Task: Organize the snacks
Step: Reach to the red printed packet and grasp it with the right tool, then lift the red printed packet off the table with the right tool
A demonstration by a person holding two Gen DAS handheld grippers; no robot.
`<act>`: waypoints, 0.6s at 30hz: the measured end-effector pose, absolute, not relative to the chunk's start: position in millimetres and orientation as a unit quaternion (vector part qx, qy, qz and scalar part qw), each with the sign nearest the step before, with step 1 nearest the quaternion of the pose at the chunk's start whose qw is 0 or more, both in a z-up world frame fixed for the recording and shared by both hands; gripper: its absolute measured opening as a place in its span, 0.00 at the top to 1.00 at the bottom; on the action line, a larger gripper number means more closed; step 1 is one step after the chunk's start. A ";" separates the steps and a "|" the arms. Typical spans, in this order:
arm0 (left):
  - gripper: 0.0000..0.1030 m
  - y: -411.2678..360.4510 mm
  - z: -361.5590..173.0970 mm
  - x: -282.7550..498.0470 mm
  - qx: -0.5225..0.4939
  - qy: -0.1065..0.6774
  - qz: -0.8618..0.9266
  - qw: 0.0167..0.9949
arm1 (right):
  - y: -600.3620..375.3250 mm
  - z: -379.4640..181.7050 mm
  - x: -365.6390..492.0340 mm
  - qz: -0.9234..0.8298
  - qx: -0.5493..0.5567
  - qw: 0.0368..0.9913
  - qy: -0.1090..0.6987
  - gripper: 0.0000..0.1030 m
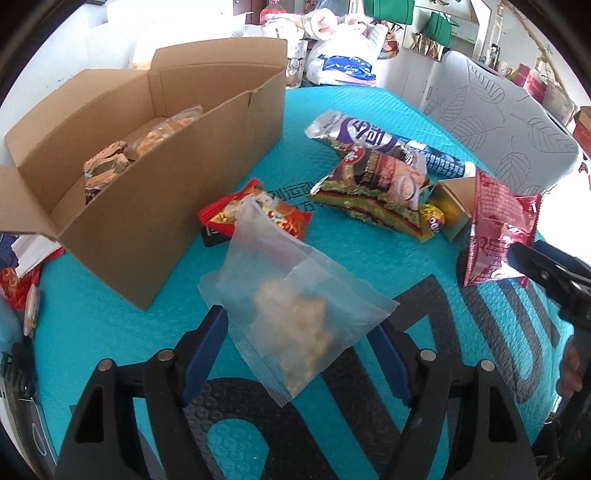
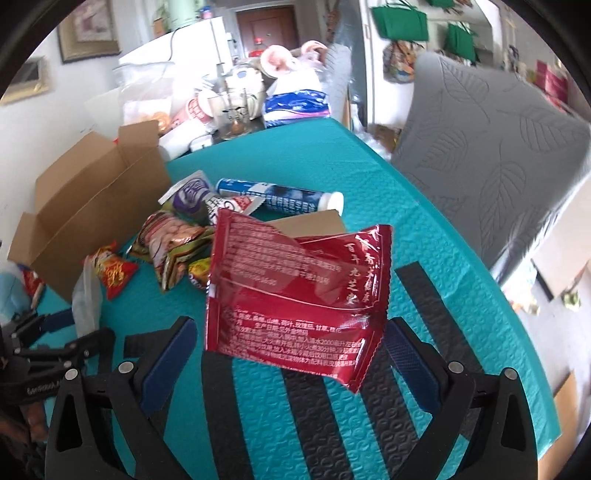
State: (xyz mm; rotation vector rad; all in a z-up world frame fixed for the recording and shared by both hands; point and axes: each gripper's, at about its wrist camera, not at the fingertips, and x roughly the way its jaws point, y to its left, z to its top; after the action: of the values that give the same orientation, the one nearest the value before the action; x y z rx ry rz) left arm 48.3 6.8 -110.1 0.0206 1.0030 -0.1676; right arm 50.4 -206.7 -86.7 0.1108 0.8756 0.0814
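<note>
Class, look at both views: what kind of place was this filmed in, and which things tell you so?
Probably a lived-in home. Framed pictures hang on the wall, a wooden door stands behind, and household clutter crowds the far end of the teal table.

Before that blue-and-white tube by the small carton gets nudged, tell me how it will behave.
The blue-and-white tube lies on its side on the teal mat, so it will probably roll if pushed across its length. It keeps a straight, round shape, so it is likely stiff. The silver-purple packet overlaps one end and may slide off when it moves.
</note>
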 end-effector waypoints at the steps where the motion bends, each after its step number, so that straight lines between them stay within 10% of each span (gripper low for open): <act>1: 0.26 6.5 -107.7 47.8 0.008 0.479 -0.080 0.874 | -209.4 -87.7 52.7 0.038 0.061 0.902 0.426 0.00; 18: 0.26 9.2 -91.8 37.0 0.005 0.470 -0.083 0.878 | -206.6 -110.4 71.1 0.065 0.062 0.886 0.454 0.10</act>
State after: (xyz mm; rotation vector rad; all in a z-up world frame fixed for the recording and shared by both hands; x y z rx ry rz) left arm 37.0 9.2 -91.8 0.0109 0.9810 -0.1736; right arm 71.1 -206.6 -110.4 0.1285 0.9447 0.1350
